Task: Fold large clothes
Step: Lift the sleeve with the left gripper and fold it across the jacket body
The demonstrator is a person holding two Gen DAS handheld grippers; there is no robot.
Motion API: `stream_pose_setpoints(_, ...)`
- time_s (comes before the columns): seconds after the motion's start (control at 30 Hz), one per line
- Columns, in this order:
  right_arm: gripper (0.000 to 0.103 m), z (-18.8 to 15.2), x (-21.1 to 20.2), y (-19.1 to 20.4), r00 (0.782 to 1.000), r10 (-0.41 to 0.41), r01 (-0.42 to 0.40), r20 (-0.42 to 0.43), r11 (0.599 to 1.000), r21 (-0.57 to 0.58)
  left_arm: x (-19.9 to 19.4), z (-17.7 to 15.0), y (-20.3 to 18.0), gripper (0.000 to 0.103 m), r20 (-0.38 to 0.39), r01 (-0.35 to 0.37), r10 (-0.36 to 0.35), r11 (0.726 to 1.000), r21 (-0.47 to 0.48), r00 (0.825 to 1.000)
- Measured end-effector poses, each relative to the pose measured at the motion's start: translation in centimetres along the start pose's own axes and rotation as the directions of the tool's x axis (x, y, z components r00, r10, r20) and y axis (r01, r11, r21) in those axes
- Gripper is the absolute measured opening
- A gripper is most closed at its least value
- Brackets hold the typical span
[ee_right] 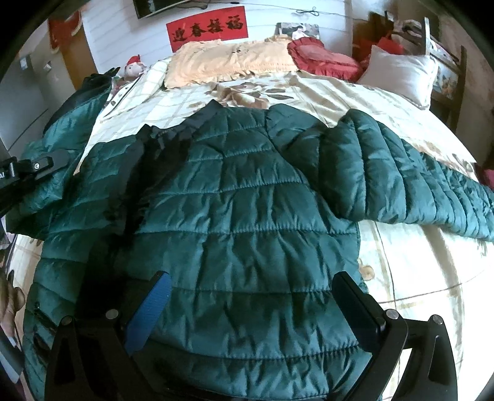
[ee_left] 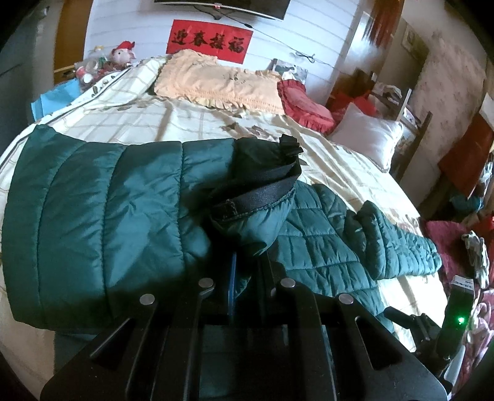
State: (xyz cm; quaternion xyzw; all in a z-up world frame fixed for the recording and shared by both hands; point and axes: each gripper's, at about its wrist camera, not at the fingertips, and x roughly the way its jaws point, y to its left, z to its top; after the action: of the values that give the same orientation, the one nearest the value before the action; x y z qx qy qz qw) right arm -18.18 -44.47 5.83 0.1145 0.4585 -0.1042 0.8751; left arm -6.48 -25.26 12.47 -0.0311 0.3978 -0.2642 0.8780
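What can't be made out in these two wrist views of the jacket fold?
- Left wrist view: the left gripper has its jaws shut on a cuff of the dark green quilted puffer jacket; the fabric hides the fingertips.
- Right wrist view: the jacket's lower hem runs behind the right gripper, whose jaws stand open.
- Both views: the person holding the grippers is out of frame.

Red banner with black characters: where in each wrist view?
Left wrist: red banner top centre-left, on the white wall behind the bed.
Right wrist: red banner top centre-left, same wall.
Shared landmark: peach pillow directly below it in both.
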Motion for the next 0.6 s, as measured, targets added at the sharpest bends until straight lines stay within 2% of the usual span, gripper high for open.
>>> stream_pose_setpoints(0.47, 0.103, -0.4, 0.0, -2.1, 1.0, -0.008, 0.008, -0.005, 0.999, 0.034, 2.9, -1.1, -2.9, 0.01, -0.06, 0.024, -0.022, 0.999, 0.035, 0.998)
stream_pose_setpoints(0.6, 0.103, -0.7, 0.0, -2.7, 1.0, -0.013, 0.014, -0.014, 0.999, 0.042, 4.3, -1.7, -3.7, 0.01, -0.098, 0.05, -0.045, 0.998, 0.047, 0.994)
